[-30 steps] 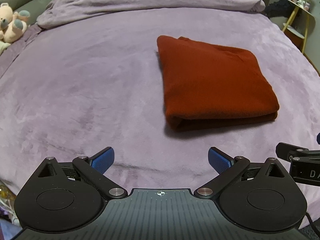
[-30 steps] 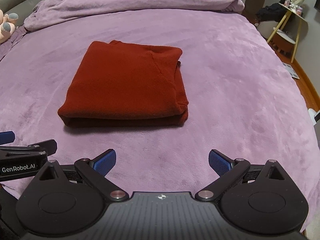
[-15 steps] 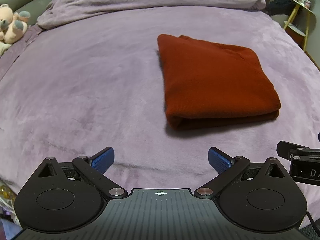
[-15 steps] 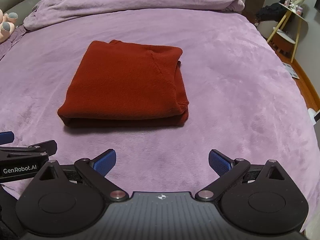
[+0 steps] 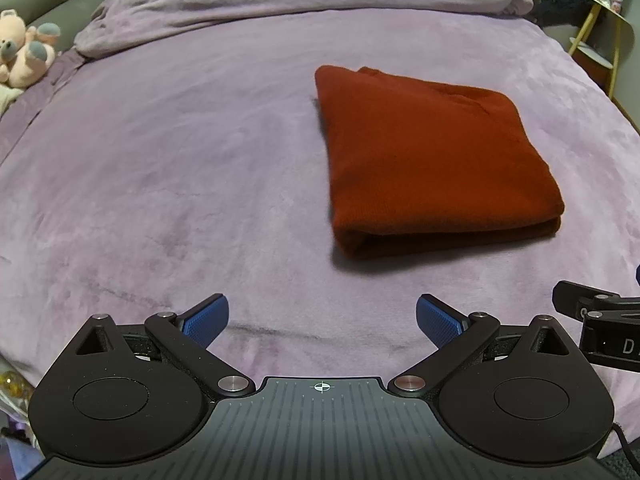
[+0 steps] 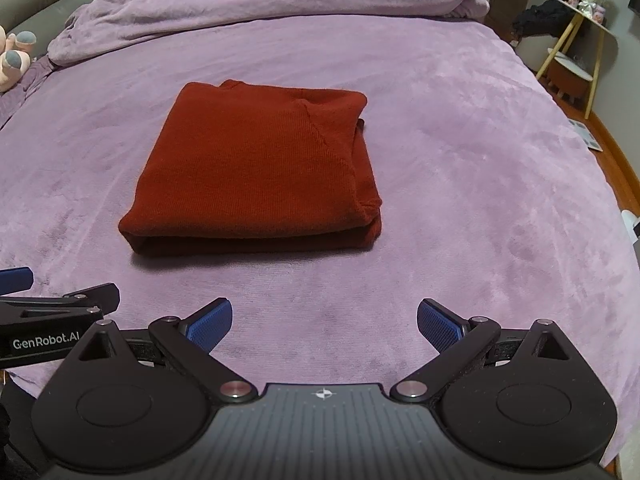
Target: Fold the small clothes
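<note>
Both claws spread wide with nothing in them, left gripper (image 5: 322, 318) and right gripper (image 6: 324, 322) parked near the bed's (image 6: 480, 160) front edge. Nothing has shifted over the last second. Red garment (image 6: 256, 168) sits folded mid-bed, so looks done.

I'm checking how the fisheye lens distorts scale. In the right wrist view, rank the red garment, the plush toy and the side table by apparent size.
1. Red garment, clearly largest.
2. Side table.
3. Plush toy, cropped by the frame edge.
The last two sit farther off, so true sizes stay unsure.

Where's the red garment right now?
The folded red garment lies on the purple bedspread, ahead-left of the open right gripper and ahead-right of the open left gripper.
</note>
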### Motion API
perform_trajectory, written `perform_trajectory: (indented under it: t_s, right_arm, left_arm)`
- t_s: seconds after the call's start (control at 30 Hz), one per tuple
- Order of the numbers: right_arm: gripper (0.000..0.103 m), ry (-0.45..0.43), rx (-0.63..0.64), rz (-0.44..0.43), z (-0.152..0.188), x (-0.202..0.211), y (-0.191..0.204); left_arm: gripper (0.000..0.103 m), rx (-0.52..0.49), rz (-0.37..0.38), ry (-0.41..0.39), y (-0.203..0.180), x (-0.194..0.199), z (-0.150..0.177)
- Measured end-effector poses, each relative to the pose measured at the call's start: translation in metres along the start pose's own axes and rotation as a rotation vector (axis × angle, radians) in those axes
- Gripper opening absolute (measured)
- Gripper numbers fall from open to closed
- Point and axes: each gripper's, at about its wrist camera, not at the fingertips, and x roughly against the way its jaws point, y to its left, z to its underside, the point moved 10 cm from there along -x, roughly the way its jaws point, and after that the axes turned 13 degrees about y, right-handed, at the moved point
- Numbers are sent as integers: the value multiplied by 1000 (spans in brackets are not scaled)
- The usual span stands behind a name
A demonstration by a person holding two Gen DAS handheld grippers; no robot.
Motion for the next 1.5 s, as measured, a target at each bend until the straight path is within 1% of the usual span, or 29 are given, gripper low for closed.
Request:
perform_trajectory:
  t_s: [0.33,0.77,1.5]
  right_arm:
    - [99,-5,-6,2,0,0,-1]
    - [99,-6,-6,6,1,0,-2]
    - [99,5,-8,13,1,2,-1]
  left_arm:
    - [102,-8,-1,6,-2,-1,1]
    - [103,6,19,24,-3,-3,2]
    - [103,1,18,26,-4,-1,4]
